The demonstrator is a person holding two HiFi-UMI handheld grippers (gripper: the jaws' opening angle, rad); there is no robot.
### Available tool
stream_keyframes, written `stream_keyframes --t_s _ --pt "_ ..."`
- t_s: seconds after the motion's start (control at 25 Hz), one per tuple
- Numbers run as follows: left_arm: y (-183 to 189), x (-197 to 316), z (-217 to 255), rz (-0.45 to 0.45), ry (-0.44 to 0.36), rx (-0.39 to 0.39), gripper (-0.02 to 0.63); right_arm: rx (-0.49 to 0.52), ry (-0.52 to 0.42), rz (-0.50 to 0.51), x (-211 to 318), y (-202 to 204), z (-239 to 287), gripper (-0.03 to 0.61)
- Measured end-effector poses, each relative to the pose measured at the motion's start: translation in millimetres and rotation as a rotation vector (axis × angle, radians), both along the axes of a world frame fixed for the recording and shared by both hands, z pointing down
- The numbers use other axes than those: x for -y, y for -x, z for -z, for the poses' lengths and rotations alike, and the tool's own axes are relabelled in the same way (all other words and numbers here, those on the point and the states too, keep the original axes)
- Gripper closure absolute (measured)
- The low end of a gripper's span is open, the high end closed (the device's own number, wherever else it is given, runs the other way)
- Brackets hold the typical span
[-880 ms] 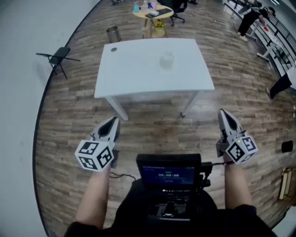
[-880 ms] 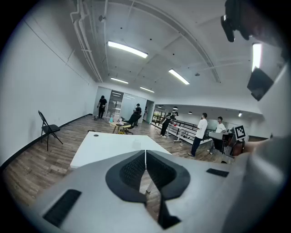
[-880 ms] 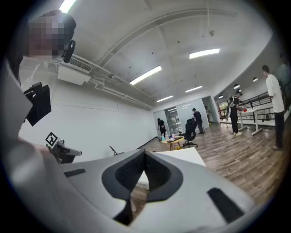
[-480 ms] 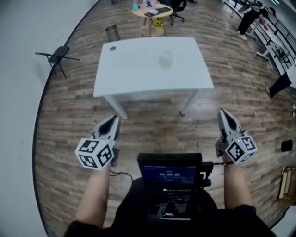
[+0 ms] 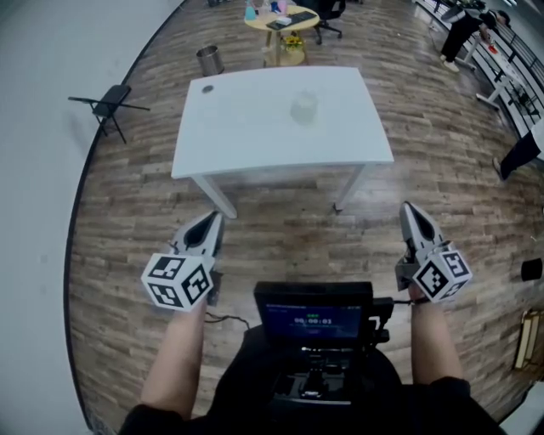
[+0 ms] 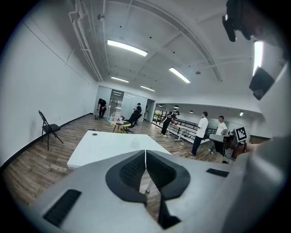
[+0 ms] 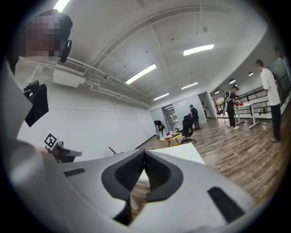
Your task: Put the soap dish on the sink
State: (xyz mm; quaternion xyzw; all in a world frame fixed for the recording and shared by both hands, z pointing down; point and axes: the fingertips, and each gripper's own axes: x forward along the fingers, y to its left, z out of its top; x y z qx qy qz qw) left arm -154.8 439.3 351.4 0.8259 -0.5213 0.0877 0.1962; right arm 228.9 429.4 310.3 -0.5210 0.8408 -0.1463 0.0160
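Note:
A small translucent object, possibly the soap dish, sits on the white table ahead of me; it also shows faintly in the left gripper view. No sink is in view. My left gripper hovers over the wooden floor short of the table's front edge, its jaws pressed together with nothing between them. My right gripper is held at the same distance on the right, also shut and empty. Both point toward the table.
A small dark disc lies at the table's far left corner. A folding chair stands by the left wall, a metal bin and a round wooden table behind. People stand far right. A console hangs at my chest.

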Motion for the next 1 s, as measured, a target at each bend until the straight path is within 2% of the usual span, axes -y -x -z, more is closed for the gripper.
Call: stream_keyframes --t_s 0.4,0.6,1.0 --pt "-47 16 -2 0.039 -0.004 0.032 0.604 0.007 0.011 0.018 21 -42 -15 0.577" --pt "-65 37 -1 0.055 -0.015 0.045 0.604 0.010 0.046 0.026 42 -60 -29 0.577" --pt "-50 93 -16 0.048 -0.039 0.060 0.604 -0.006 0.053 -0.007 94 -58 -47 0.577"
